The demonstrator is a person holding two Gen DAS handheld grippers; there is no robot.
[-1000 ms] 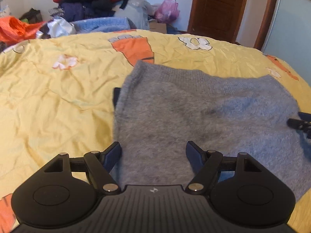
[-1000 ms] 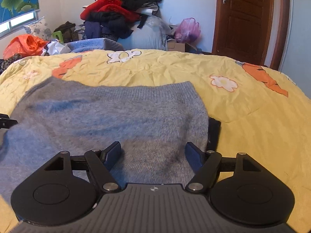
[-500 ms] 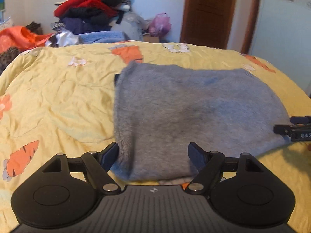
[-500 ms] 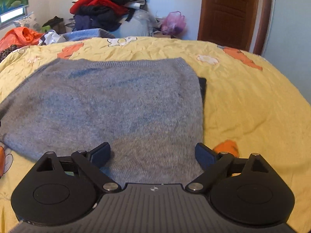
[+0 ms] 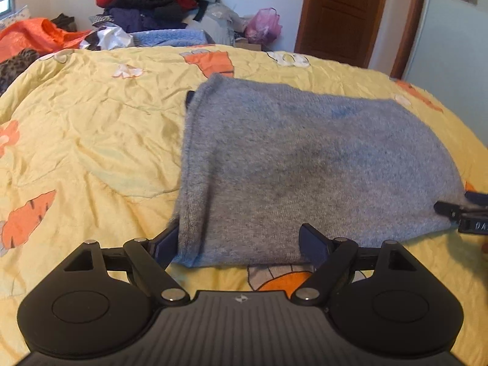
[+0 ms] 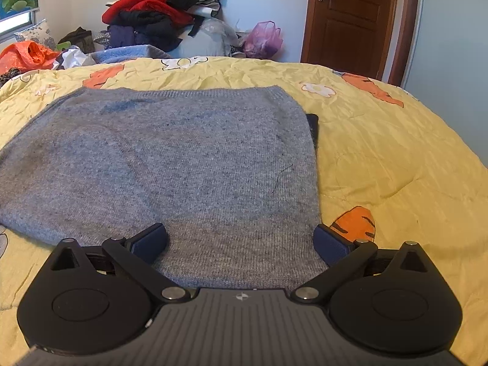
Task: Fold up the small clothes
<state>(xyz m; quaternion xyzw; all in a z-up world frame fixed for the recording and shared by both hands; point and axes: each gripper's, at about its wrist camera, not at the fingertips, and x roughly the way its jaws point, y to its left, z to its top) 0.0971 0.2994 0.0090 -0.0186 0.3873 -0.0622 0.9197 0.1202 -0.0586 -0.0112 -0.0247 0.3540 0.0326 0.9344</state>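
Grey knitted garment point(image 5: 308, 167) lies flat on the bed, folded into a rough rectangle, on a yellow quilt point(image 5: 91, 140) printed with orange carrots and white flowers. A dark edge of fabric point(image 6: 313, 128) shows from under the garment's far right side in the right wrist view; the same sort of dark edge shows at its far left corner in the left wrist view.

Left gripper point(image 5: 239, 241): fingers spread wide, holding nothing. It sits at the garment's near left corner. The left finger point(image 5: 166, 241) is just beside the garment's left edge, partly hidden by the knit; the right finger point(image 5: 312, 242) lies at the near hem. Whether either pad touches the fabric cannot be told.

Right gripper point(image 6: 241, 241): fingers also spread wide, empty. It sits at the near right corner. Its left finger point(image 6: 149, 241) lies over the grey knit; its right finger point(image 6: 331, 244) is just off the garment's right edge, over the quilt. In the left wrist view the tip of this gripper shows at the far right of the frame, at the garment's near right corner.

Behind the bed: a heap of clothes point(image 6: 158, 15) in red, black and purple, a pink plastic bag point(image 6: 263, 39), a brown wooden door point(image 6: 350, 18).
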